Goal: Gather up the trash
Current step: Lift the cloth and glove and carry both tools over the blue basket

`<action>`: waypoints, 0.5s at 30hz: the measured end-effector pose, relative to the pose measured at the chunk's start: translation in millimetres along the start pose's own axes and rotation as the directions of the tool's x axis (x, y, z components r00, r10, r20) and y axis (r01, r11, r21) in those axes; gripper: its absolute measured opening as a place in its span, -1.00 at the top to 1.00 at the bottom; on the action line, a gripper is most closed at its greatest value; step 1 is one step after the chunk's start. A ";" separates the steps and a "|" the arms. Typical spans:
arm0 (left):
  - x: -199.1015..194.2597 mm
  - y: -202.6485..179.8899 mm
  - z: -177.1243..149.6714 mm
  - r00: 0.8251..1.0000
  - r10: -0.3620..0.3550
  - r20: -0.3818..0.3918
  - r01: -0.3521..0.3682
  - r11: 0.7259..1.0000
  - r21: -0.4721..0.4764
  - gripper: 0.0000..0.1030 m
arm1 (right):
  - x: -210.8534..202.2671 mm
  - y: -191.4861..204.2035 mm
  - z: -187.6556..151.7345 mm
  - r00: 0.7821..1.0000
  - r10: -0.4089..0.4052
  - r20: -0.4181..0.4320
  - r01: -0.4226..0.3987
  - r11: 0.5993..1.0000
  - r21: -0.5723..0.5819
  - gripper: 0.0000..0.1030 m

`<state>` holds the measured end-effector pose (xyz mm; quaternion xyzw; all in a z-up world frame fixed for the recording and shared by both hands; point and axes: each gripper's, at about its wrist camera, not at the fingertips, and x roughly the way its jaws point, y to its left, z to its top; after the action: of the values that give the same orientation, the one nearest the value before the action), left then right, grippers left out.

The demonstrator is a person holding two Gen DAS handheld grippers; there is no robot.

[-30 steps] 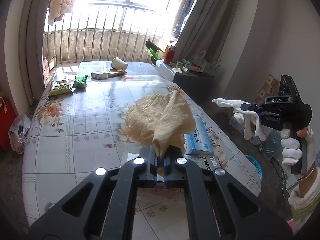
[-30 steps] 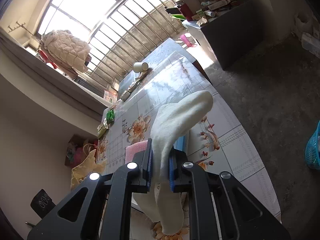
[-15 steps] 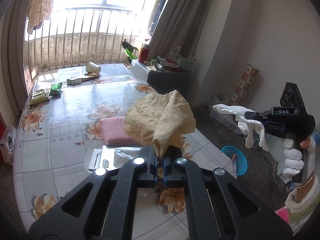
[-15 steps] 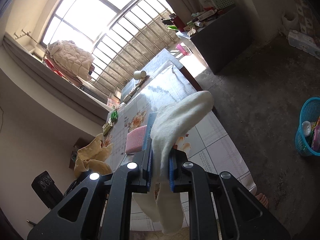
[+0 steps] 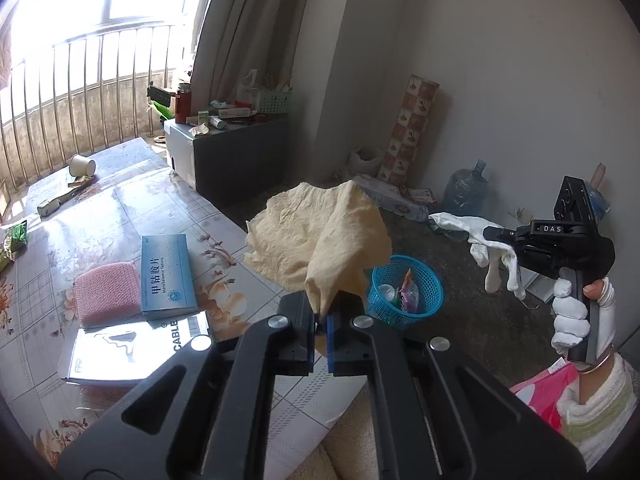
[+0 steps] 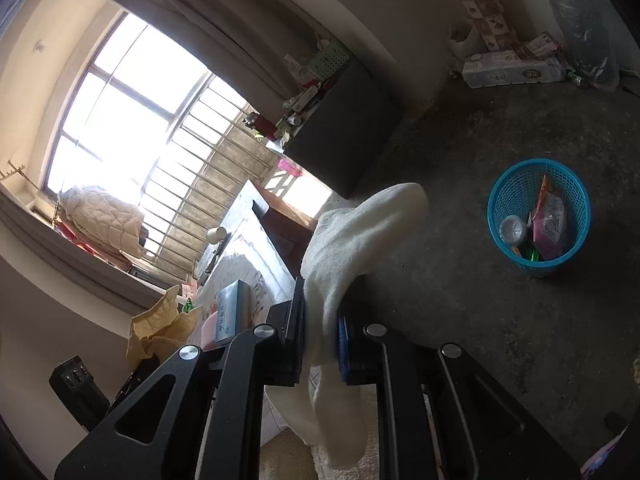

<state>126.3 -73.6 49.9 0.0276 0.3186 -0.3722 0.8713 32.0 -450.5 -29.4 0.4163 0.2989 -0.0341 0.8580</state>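
Observation:
My left gripper [image 5: 320,320] is shut on a crumpled yellow paper [image 5: 320,240] and holds it in the air past the table's right edge. It also shows in the right wrist view [image 6: 160,328]. My right gripper [image 6: 320,336] is shut on a white cloth [image 6: 352,232], held over the floor; in the left wrist view the cloth [image 5: 480,236] hangs from it at the right. A blue trash basket [image 5: 408,292] with several wrappers inside stands on the floor beyond the yellow paper. It also shows in the right wrist view [image 6: 538,216], to the right of the cloth.
The floral table [image 5: 120,200] carries a blue medicine box [image 5: 166,276], a pink scrubber [image 5: 106,298], a cable box [image 5: 132,344], a paper cup [image 5: 82,165] and green wrappers [image 5: 14,236]. A dark cabinet [image 5: 236,160] stands behind. A water jug [image 5: 466,192] sits by the wall.
Both grippers swung right, away from the table and toward the floor. The blue basket has come into full view in both views. Both keep their grip.

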 end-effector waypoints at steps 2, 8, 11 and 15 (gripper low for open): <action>20.0 -23.2 8.0 0.999 -0.041 -0.030 0.042 0.999 0.033 0.95 | -16.3 -27.4 5.3 0.999 -0.024 0.041 0.022 0.999 0.047 0.74; 103.4 -96.8 28.1 0.977 -0.137 -0.163 0.153 0.983 0.096 0.95 | -41.6 -108.2 17.5 0.989 -0.100 0.105 0.079 0.978 0.191 0.74; 159.8 -133.2 33.4 0.949 -0.174 -0.262 0.205 0.974 0.099 0.95 | -37.7 -146.6 22.5 0.986 -0.121 0.117 0.086 0.960 0.267 0.74; 243.0 -184.3 34.3 0.905 -0.181 -0.386 0.243 0.963 0.119 0.95 | -16.1 -195.6 30.3 0.984 -0.139 0.114 0.090 0.929 0.359 0.74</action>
<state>148.2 -369.7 -27.9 0.1341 0.4469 -0.4780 0.7442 -26.6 -603.2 -142.1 0.5419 0.2520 -0.1656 0.7845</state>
